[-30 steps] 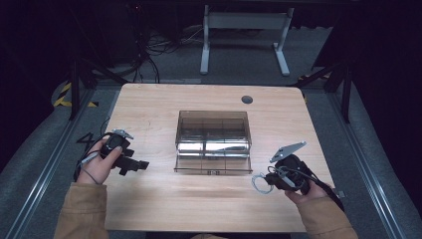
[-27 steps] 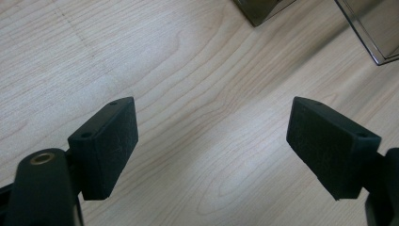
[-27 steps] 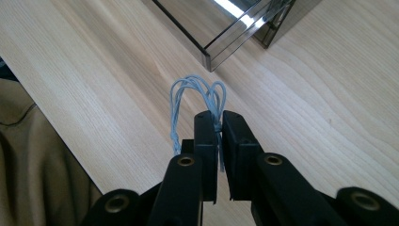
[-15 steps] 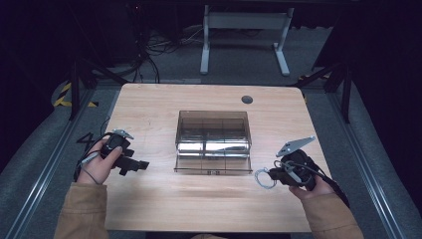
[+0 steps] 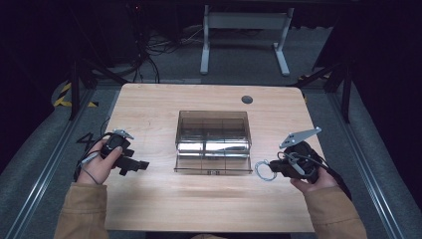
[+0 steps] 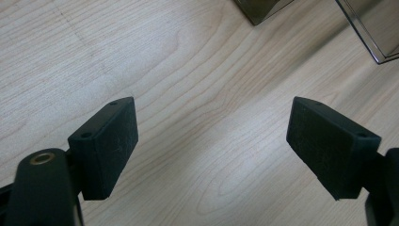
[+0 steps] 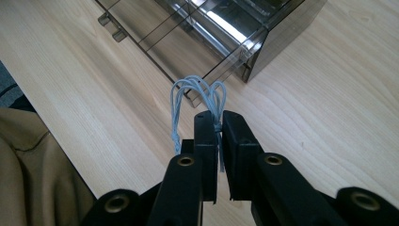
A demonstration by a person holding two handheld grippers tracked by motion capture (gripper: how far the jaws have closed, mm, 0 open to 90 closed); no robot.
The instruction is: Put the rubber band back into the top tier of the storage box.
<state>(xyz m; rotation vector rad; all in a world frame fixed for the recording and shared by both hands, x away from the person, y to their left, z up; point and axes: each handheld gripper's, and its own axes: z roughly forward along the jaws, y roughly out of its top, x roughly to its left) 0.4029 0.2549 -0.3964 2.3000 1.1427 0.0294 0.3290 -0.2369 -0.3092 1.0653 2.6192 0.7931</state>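
A clear smoky plastic box (image 5: pixel 213 141) with inner compartments sits mid-table, its lid folded down flat toward the person. My right gripper (image 5: pixel 276 168) is shut on a small coil of pale blue-grey cord (image 5: pixel 264 170), held just off the box's front right corner. In the right gripper view the cord (image 7: pixel 195 96) loops out past the closed fingertips of that gripper (image 7: pixel 217 121), near the box (image 7: pixel 221 35). My left gripper (image 5: pixel 141 165) rests low over bare wood left of the box, open and holding nothing; its wide-apart fingers (image 6: pixel 107 141) frame only tabletop.
The wooden table (image 5: pixel 149 107) has a round cable grommet (image 5: pixel 247 99) near its far edge. The person's tan sleeves (image 5: pixel 82 211) come in at the bottom. A desk frame (image 5: pixel 244 35) and floor cables lie beyond the table.
My right gripper has shifted slightly left and toward the box with the cord in it. The left gripper has stayed put.
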